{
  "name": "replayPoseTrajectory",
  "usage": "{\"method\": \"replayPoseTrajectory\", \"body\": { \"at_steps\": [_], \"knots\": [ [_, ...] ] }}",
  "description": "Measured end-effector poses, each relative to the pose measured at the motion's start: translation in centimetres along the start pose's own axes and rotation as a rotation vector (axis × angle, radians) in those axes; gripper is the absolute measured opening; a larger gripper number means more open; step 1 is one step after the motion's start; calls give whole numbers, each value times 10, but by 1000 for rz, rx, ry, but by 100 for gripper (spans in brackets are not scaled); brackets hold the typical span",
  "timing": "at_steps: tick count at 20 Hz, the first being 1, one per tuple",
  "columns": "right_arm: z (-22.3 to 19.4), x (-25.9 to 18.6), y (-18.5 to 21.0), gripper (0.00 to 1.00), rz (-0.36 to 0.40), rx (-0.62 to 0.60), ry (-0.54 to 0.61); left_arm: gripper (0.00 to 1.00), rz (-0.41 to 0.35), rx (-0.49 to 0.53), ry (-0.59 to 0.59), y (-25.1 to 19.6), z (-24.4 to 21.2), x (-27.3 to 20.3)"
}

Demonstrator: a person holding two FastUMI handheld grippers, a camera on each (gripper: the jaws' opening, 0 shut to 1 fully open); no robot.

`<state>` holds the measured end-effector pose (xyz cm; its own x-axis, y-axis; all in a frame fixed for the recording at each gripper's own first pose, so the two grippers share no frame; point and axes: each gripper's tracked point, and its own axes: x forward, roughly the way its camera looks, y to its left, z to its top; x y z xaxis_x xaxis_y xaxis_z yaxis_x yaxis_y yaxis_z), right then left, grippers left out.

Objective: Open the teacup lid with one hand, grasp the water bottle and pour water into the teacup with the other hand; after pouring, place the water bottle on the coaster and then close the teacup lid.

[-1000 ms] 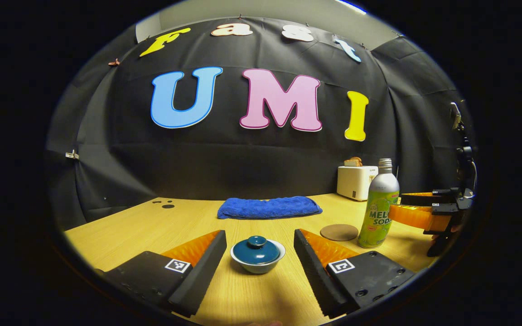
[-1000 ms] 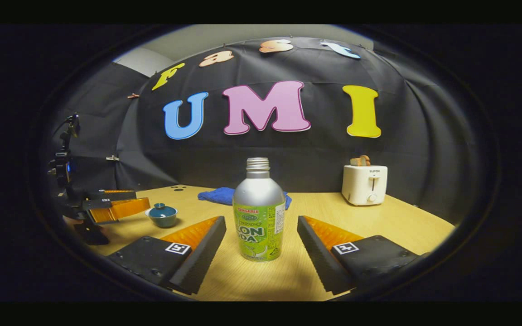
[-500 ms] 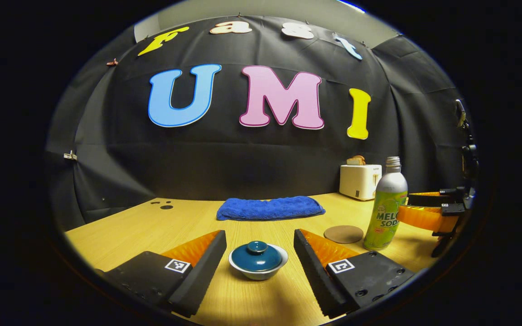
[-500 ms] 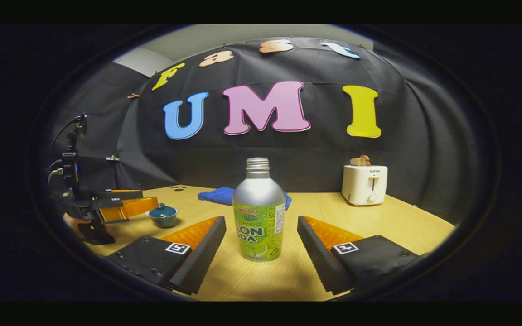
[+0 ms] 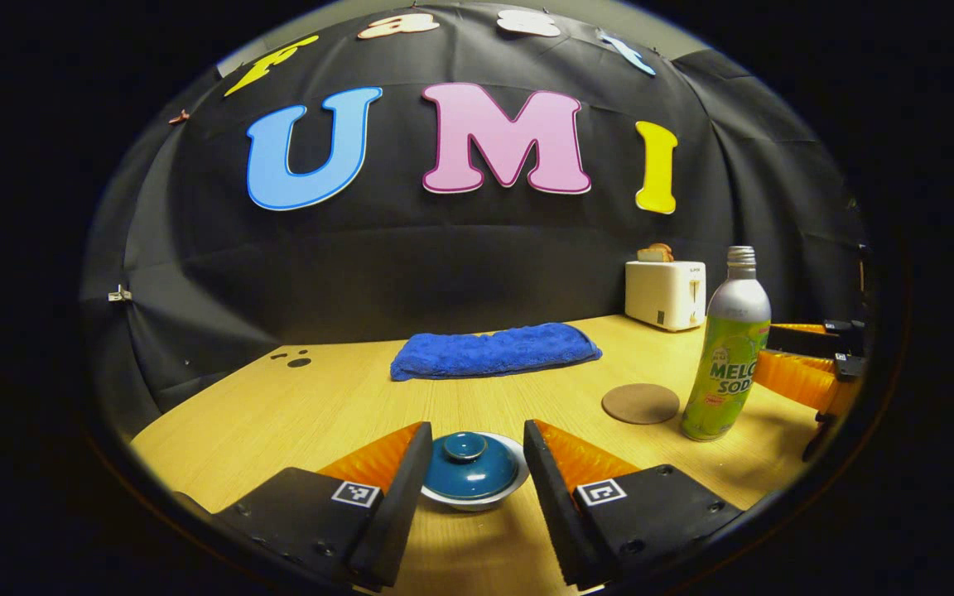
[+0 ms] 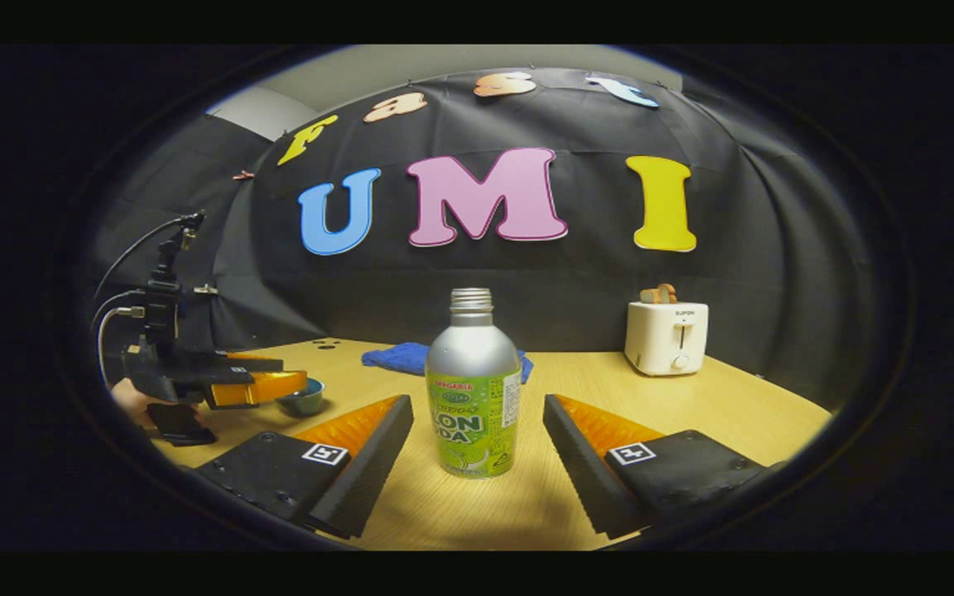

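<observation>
Left gripper (image 5: 470, 439) astride lid (image 5: 472, 468) — table (image 5: 320, 406) beyond

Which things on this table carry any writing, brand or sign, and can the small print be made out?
Water bottle: green printed label with large brand lettering; its small print is too small to read.
Toaster: one tiny mark near the top, too small to read.
Left hand-held gripper and right hand-held gripper: square black-and-white code patches, no words.
Teacup, coaster, towel: no text.

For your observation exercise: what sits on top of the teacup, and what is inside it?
A blue lid with a knob covers the teacup. The inside is hidden by it.
</observation>
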<state>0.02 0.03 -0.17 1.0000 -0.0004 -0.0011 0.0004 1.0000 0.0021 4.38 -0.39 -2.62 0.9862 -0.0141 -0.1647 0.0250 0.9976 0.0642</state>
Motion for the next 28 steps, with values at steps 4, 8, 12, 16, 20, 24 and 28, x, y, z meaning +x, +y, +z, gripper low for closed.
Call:
{"method": "replayPoseTrajectory", "body": {
  "at_steps": [4,8,12,16,20,24,28],
  "knots": [
    [0,1,3,98,13,1,1,64,11,2,20,2,-4,4],
    [0,0,4,98,14,1,1,47,20,29,37,2,-5,8],
    [0,0,4,98,14,1,1,36,34,44,42,5,-6,11],
    [-1,1,4,98,14,1,1,36,31,36,30,5,-5,9],
    [-1,1,4,98,13,2,1,32,29,6,-44,7,4,1],
    [-1,2,3,98,7,2,-1,31,40,-35,-93,14,9,-4],
    [-2,19,1,98,-29,2,4,30,25,-146,-118,17,12,-15]
  ]
}}
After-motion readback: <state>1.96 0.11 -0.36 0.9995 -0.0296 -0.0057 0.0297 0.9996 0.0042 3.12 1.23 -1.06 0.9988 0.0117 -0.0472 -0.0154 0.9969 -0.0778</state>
